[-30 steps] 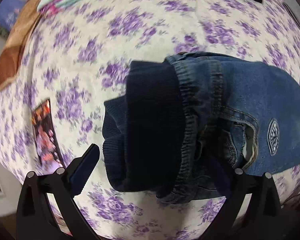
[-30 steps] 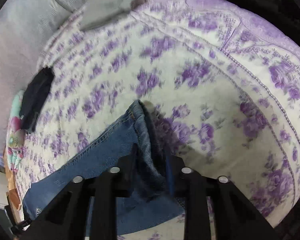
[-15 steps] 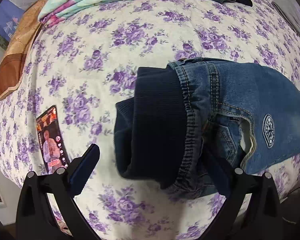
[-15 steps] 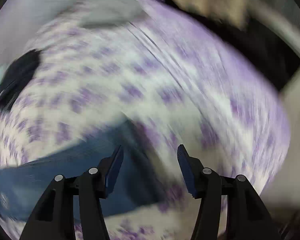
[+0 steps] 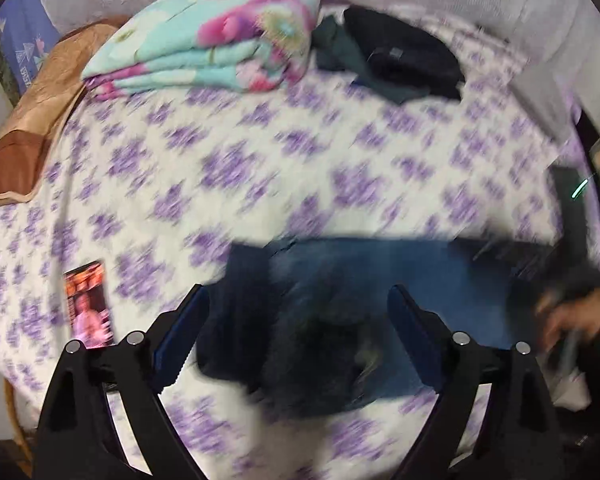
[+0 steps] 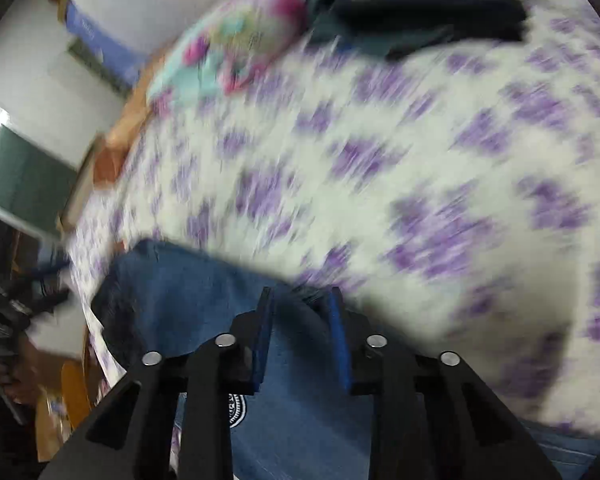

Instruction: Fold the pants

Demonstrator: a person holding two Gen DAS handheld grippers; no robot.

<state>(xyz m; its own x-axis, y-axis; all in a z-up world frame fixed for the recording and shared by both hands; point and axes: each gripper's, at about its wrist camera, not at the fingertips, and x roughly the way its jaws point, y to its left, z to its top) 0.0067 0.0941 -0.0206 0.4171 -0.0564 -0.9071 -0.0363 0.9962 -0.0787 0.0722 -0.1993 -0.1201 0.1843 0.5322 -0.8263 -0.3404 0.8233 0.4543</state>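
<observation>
The blue denim pants (image 5: pixel 380 280) lie folded on the purple-flowered bedsheet (image 5: pixel 260 160), with a dark ribbed cuff (image 5: pixel 240 312) on their left end. My left gripper (image 5: pixel 298 332) is open, its jaws wide apart above the pants' near end, holding nothing. In the right wrist view the pants (image 6: pixel 188 292) lie below my right gripper (image 6: pixel 300 308), whose jaws stand a narrow gap apart over the denim with a bit of fabric edge between the tips; motion blur hides whether they pinch it. A round white patch (image 6: pixel 238 410) shows on the denim.
A folded turquoise floral blanket (image 5: pixel 204 52) and dark folded clothes (image 5: pixel 400 52) lie at the far side of the bed. A phone or card with a picture (image 5: pixel 88 304) lies on the sheet at left. A person's hand (image 5: pixel 576 320) is at the right edge.
Both cameras have swung and pulled back; the views are blurred. The left gripper has risen away from the pants. The right gripper's jaws have narrowed and moved over the denim.
</observation>
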